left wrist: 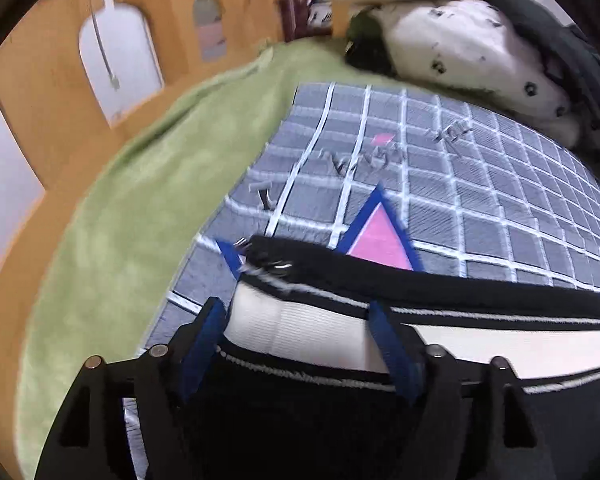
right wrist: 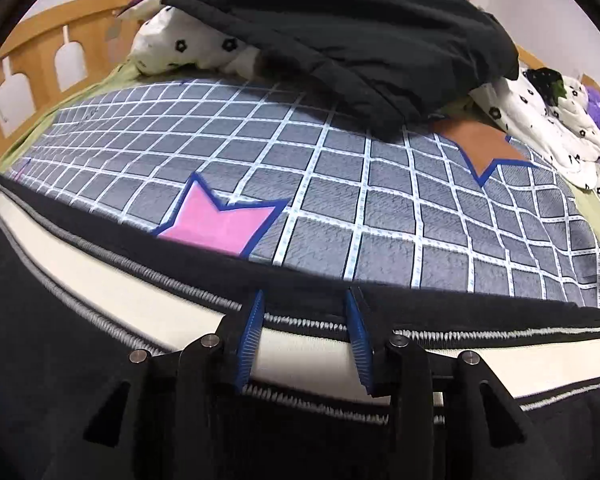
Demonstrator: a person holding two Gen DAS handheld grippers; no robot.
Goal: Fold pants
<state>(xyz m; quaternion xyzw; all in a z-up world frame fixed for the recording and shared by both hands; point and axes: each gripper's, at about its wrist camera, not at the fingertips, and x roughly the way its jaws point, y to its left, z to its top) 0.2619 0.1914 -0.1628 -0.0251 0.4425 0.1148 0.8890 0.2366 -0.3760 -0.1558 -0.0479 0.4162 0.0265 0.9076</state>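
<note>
The pants are black with a white side stripe and grey stitched seams. They lie across the near part of a grey checked bed cover. My left gripper is open, its blue pads either side of the white stripe near the pants' left end. In the right wrist view the pants stretch across the frame. My right gripper is open over the white stripe, its blue pads resting on the fabric.
A pink star patch and a brown one mark the cover. A black jacket and a flower-print quilt are piled at the far side. A green blanket and a wooden bed rail are to the left.
</note>
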